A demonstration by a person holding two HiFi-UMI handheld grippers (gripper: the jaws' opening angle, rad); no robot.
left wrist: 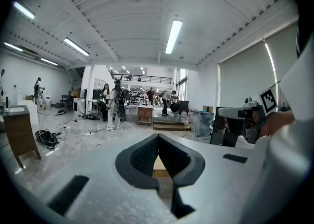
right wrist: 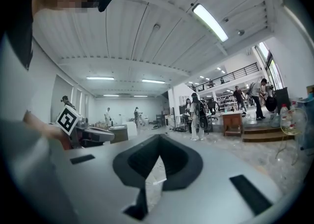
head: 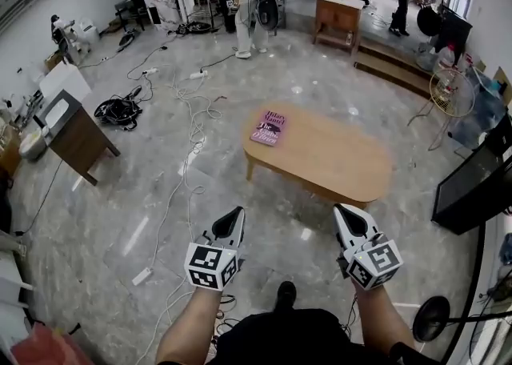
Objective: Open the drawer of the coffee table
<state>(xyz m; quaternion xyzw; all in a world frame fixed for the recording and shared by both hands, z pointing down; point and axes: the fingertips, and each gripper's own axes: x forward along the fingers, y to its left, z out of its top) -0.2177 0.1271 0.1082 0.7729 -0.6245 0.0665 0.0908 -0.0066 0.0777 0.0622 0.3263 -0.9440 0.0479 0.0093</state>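
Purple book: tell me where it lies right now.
In the head view, the purple book lies flat on the left end of the oval coffee table, beyond the left tool.

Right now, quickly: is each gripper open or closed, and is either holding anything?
Left gripper: closed, holding nothing.
Right gripper: closed, holding nothing.

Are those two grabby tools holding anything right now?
Nothing is held. The left tool and the right tool are both shut and empty, over the floor, apart from the oval wooden coffee table.
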